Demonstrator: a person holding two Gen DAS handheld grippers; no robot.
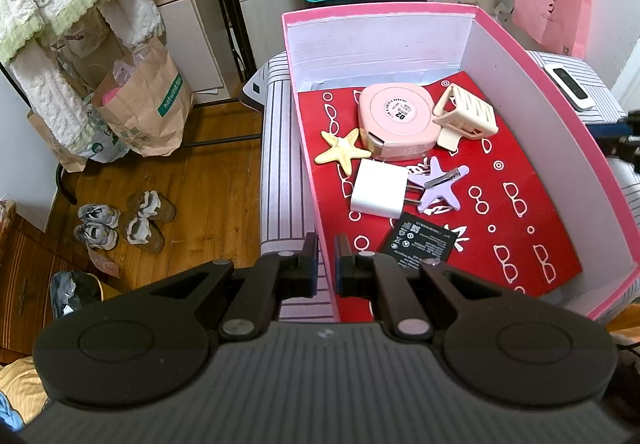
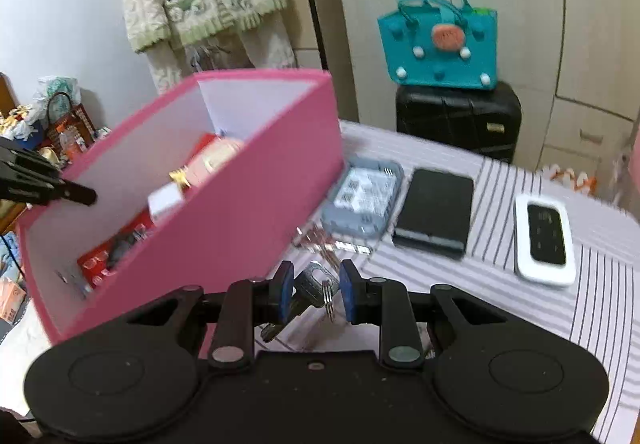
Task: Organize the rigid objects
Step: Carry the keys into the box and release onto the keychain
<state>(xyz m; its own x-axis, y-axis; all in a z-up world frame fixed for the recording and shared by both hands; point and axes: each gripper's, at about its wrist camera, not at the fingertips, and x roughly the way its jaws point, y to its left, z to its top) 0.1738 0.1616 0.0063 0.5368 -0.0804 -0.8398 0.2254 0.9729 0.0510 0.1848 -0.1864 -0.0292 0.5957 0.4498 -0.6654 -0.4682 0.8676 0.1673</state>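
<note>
A pink box (image 1: 520, 55) with a red liner stands on the striped bed. It holds a pink round case (image 1: 396, 119), a cream hair claw (image 1: 464, 115), a yellow starfish clip (image 1: 342, 151), a white charger (image 1: 378, 189), a purple starfish clip (image 1: 438, 183) and a black battery (image 1: 422, 240). My left gripper (image 1: 327, 260) straddles the box's left wall near the front corner, jaws a narrow gap apart, holding nothing I can see. My right gripper (image 2: 313, 290) is open around a bunch of keys (image 2: 312, 286) lying on the bed beside the box (image 2: 240, 179).
On the striped bed right of the box lie a grey case (image 2: 362, 199), a black power bank (image 2: 434, 211), a white pocket router (image 2: 546, 240) and a pink hair clip (image 2: 320, 240). A teal bag (image 2: 440, 43) sits on a black suitcase (image 2: 460, 123) behind.
</note>
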